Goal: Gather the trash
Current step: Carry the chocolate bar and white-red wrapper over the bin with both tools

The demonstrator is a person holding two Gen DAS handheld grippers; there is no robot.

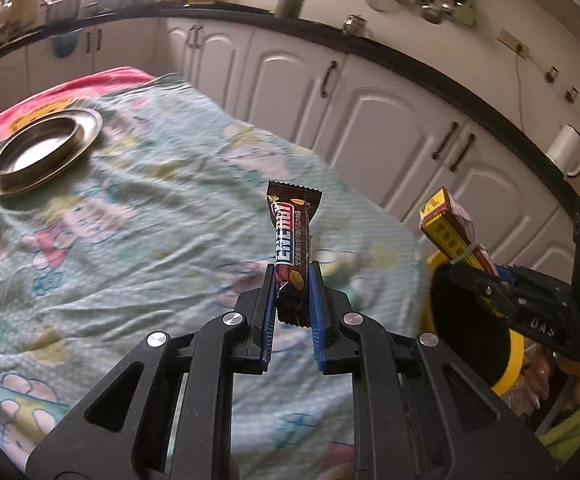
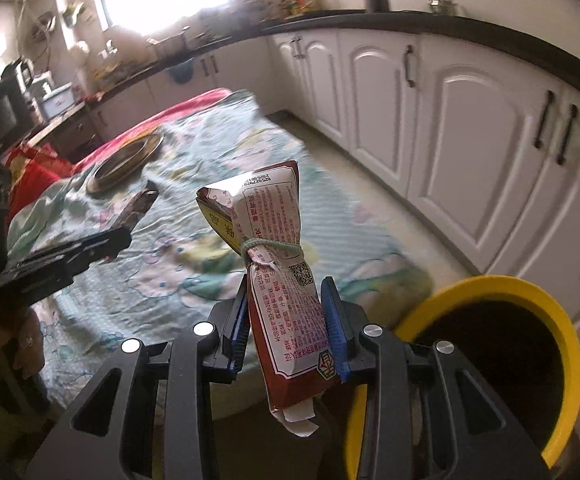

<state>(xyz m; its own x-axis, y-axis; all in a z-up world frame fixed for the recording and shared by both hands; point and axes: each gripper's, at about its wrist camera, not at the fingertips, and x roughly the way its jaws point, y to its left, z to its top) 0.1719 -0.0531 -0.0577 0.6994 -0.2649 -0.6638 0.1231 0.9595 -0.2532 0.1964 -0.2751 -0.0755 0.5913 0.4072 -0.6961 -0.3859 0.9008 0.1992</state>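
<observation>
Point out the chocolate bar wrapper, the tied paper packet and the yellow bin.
chocolate bar wrapper (image 1: 290, 236): left wrist view, on its printed middle.
tied paper packet (image 2: 286, 304): right wrist view, on the printed face below the string.
yellow bin (image 2: 490, 286): right wrist view, on its far rim.

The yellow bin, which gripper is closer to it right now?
Right. The right gripper, holding the tied packet, is beside the yellow bin; the left gripper, holding the chocolate bar, is over the table.

One metal plate (image 1: 38, 152) on patterned cloth (image 1: 162, 208). Near plate: one brown snack wrapper (image 1: 292, 248), one tied red-yellow packet (image 2: 278, 276). One yellow-rimmed bin (image 2: 530, 292), well apart from plate.
</observation>
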